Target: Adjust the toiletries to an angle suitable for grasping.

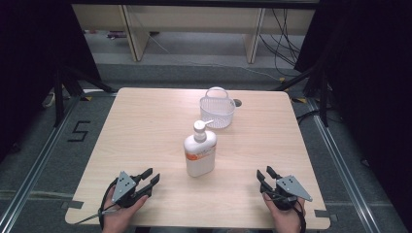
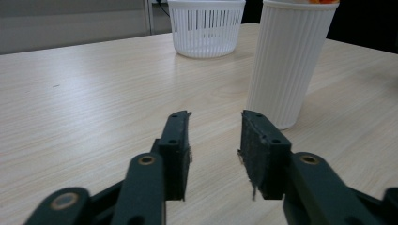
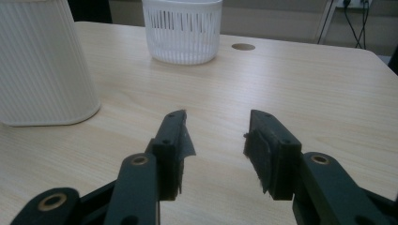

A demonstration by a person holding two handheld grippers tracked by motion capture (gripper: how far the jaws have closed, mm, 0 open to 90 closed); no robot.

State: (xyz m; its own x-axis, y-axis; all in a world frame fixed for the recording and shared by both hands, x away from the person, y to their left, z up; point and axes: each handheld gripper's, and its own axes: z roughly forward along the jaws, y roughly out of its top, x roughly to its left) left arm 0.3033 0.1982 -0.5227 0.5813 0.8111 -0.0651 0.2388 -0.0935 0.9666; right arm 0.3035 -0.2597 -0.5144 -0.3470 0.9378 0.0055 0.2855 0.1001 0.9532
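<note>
A white ribbed pump bottle (image 1: 200, 155) with an orange label stands upright at the middle of the wooden table (image 1: 145, 126). Behind it sits a white slotted basket (image 1: 217, 110) with a handle. My left gripper (image 1: 150, 175) rests near the front left edge, open, with nothing between its jaws. In the left gripper view the left gripper (image 2: 213, 115) points at the table just left of the bottle (image 2: 291, 61), with the basket (image 2: 206, 28) farther back. My right gripper (image 1: 265, 174) sits at the front right, also open and holding nothing. Its own view shows the right gripper (image 3: 218, 112), the bottle (image 3: 42, 70) at left and the basket (image 3: 182, 30) ahead.
A round cable hole (image 1: 237, 103) lies in the tabletop right of the basket. Beyond the table's far edge are wooden furniture legs (image 1: 133, 34) and loose cables (image 1: 284, 43) on the floor. Dark curtains hang on both sides.
</note>
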